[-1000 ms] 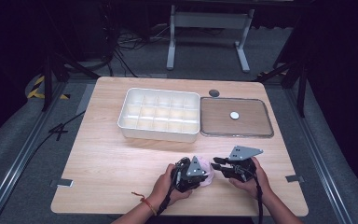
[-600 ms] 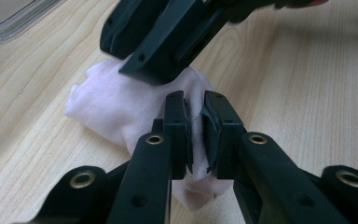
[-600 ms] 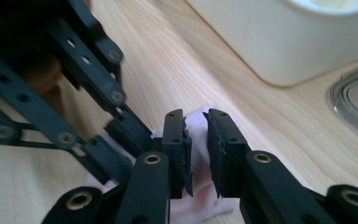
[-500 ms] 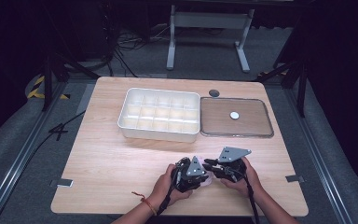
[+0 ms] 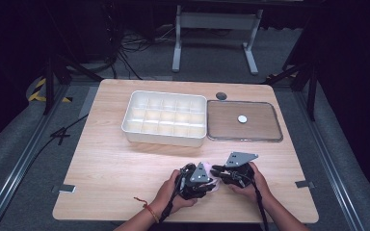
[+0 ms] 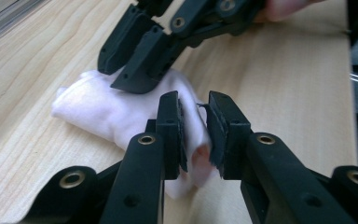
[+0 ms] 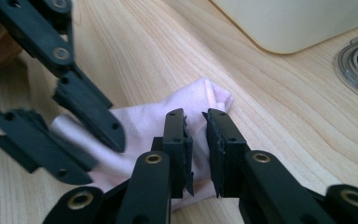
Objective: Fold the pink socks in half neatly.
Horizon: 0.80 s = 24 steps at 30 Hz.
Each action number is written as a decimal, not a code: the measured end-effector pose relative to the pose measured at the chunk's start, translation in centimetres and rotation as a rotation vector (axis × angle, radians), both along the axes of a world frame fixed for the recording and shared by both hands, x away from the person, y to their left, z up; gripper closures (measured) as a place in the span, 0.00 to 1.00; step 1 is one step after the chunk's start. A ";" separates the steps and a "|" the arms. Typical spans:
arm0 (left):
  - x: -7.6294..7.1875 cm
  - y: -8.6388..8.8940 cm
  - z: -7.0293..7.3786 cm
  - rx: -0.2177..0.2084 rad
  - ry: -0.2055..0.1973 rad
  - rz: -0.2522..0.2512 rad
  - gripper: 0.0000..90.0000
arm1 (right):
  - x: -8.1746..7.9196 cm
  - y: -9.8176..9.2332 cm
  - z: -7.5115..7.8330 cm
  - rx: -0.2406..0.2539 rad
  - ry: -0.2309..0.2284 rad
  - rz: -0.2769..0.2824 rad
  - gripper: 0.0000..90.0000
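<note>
A pale pink cloth (image 6: pixel 98 107) lies crumpled on the wooden table near its front edge, and its edge peeks out between the hands (image 5: pixel 215 188). My left gripper (image 6: pixel 193 100) pinches a fold of it between its pads; its jaws have just eased open slightly with the cloth still between them. My right gripper (image 7: pixel 196 114) has just been closing and presses on another part of the cloth (image 7: pixel 144 121). The two grippers face each other, tips almost touching: left (image 5: pixel 211 185), right (image 5: pixel 217 172). Each shows in the other's view: right gripper (image 6: pixel 119 77), left gripper (image 7: pixel 98 158).
A white compartment tray (image 5: pixel 164 139) stands mid-table behind the hands. To its right lies a flat clear-rimmed tray (image 5: pixel 265 130) with a small white disc (image 5: pixel 242 119) on it. A small dark round thing (image 5: pixel 221 96) sits near the far edge. The table's front edge is close to the hands.
My right gripper has edged left toward the left gripper. The left hand has stayed put, and the cloth remains between both pairs of jaws.
</note>
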<state>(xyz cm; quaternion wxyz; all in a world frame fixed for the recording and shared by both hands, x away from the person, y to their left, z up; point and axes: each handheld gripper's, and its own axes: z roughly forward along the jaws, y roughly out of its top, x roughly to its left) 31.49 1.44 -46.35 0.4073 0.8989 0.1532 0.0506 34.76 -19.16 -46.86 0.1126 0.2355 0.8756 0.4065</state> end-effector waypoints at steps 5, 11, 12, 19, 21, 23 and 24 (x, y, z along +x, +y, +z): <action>0.4 1.4 1.4 -0.064 -0.005 -0.019 0.86 | 0.0 -0.1 0.0 0.000 0.000 0.001 0.87; 1.0 2.1 1.8 -0.100 -0.004 0.011 0.92 | 0.0 -0.1 0.0 0.004 0.000 0.001 0.87; 1.1 2.0 1.6 -0.093 -0.001 0.013 0.93 | 0.0 -0.1 0.0 0.003 -0.001 0.002 0.87; 0.5 0.3 -0.5 -0.022 0.018 -0.032 0.94 | -0.1 -0.1 -0.1 0.001 0.003 0.001 0.87; 0.4 0.2 -0.7 -0.014 0.016 -0.035 0.94 | -0.1 -0.1 -0.1 0.002 0.007 0.000 0.87; 0.3 0.0 -0.7 -0.011 0.009 -0.036 0.94 | 0.0 -0.2 -0.1 0.002 0.004 0.005 0.87; 0.2 0.0 -0.8 -0.004 -0.002 -0.038 0.94 | 0.0 -0.2 -0.1 0.001 -0.001 0.007 0.87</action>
